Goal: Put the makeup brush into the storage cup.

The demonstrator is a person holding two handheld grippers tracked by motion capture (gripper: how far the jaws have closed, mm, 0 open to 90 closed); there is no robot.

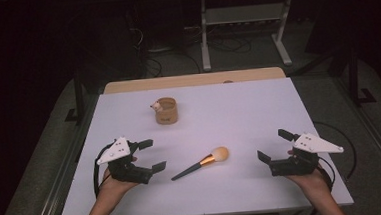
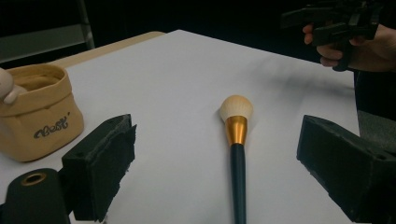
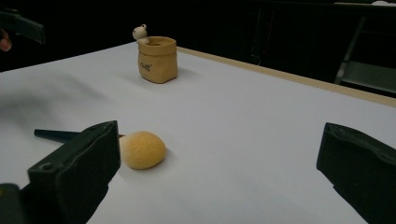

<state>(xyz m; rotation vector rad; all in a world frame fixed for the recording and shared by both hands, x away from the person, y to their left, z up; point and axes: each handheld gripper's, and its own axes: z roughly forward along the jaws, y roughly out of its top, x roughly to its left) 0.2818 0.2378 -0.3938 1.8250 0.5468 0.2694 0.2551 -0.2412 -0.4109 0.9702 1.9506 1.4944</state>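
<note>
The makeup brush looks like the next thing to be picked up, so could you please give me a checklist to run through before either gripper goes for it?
1. Left gripper open: ok, jaws wide apart.
2. Right gripper open: ok, jaws wide apart.
3. Makeup brush free to grasp: ok, it lies flat on the white table, touched by nothing.
4. Handle within the left gripper's line: ok, in the left gripper view the dark handle runs up between the jaws.
5. Tan fabric pouch upright with its mouth open: ok, a small figure sits on its rim.
6. Room inside the pouch: cannot tell.
</note>
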